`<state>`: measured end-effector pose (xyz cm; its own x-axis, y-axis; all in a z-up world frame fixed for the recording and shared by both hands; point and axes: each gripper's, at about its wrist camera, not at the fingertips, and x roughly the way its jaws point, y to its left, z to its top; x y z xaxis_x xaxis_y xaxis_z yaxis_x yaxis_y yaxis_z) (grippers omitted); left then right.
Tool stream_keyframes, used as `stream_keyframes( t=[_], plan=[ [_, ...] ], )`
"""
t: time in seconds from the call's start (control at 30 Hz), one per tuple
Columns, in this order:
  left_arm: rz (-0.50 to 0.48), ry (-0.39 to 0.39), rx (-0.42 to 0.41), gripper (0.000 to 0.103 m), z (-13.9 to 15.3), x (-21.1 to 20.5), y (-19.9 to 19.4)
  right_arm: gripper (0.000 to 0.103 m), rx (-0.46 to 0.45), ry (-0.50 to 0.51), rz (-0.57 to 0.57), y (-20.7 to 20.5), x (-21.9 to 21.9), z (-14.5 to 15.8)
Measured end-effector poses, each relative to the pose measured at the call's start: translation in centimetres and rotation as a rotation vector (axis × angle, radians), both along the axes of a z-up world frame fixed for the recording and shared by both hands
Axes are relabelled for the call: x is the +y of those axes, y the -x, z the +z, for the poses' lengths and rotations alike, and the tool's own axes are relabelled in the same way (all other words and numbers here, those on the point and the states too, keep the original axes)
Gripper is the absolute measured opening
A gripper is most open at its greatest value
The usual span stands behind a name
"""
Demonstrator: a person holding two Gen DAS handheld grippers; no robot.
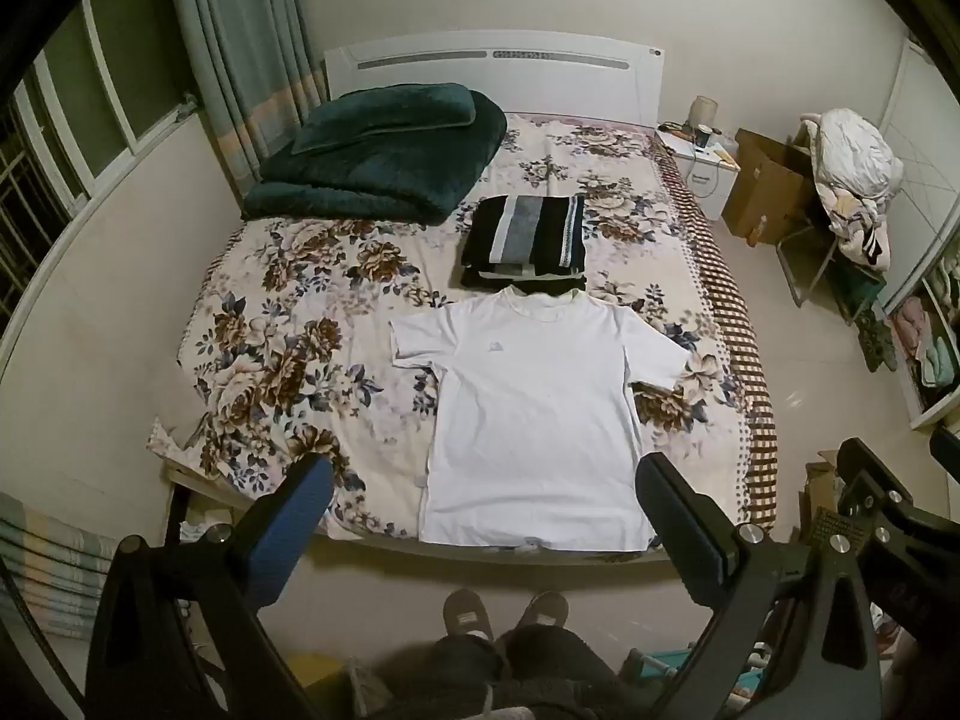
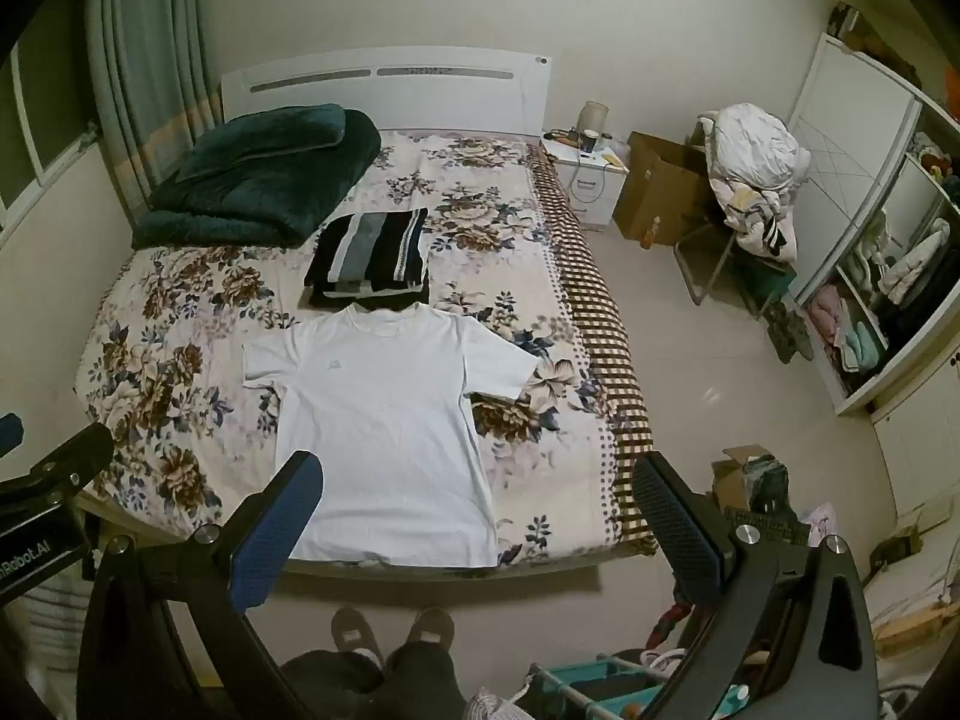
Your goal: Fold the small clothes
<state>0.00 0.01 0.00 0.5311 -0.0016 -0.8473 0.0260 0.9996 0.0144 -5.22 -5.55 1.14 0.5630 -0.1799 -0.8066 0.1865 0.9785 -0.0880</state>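
A: Jaws status?
B: Left gripper (image 1: 483,501) jaws spread as wide as they go, nothing between them, touching nothing. Right gripper (image 2: 480,498) same: spread wide, empty. Both held off the foot of the bed (image 1: 270,312), angled down at it.
A: Below them?
B: Person's legs and two slippers (image 1: 507,612) on the floor, right at the bed's near edge.
A: Shirt?
B: White T-shirt (image 1: 534,414) lies flat, face up, on the floral sheet. Hem at the near edge of the bed, collar toward the headboard (image 1: 498,69), both sleeves spread out. In the left view it sits between the two fingers; in the right view it's behind the left finger.
A: Past it?
B: Stack (image 1: 525,240) of folded dark striped clothes just beyond the collar, touching or nearly so, can't tell which. Further back on the left, a folded dark green blanket (image 1: 384,156) against the headboard.
A: Off the bed?
B: Nightstand (image 1: 699,171) right of the headboard, cardboard box (image 1: 765,186) beside it.
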Motion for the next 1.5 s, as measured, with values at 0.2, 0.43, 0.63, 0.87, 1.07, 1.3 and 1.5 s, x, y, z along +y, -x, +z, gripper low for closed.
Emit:
stream_keyframes(
  t=[0.2, 0.43, 0.63, 0.87, 1.07, 1.3, 1.5],
  plan=[
    [0.000, 0.002, -0.004, 0.103, 0.12, 0.27, 0.00, 0.103, 0.000, 0.005, 0.000, 0.05, 0.04, 0.10],
    [0.004, -0.008, -0.005, 0.103, -0.04, -0.06, -0.09, 0.103, -0.005, 0.003, 0.002, 0.19, 0.05, 0.32],
    [0.003, -0.004, -0.007, 0.103, -0.02, -0.01, -0.07, 0.103, -0.005, 0.004, 0.002, 0.19, 0.17, 0.47],
    [0.003, -0.002, -0.012, 0.103, -0.02, 0.04, -0.09, 0.103, -0.008, 0.004, 0.002, 0.08, 0.04, 0.49],
    [0.003, 0.000, -0.014, 0.103, 0.80, -0.26, -0.18, 0.103, -0.008, 0.004, 0.003, 0.21, 0.56, 0.92],
    [0.005, 0.001, -0.016, 0.103, 0.78, -0.20, -0.12, 0.103, -0.010, 0.003, 0.003, 0.25, 0.61, 0.95],
    [0.006, 0.002, -0.017, 0.103, 0.85, -0.19, -0.14, 0.103, -0.011, 0.003, 0.004, 0.11, 0.63, 0.90]
  ],
)
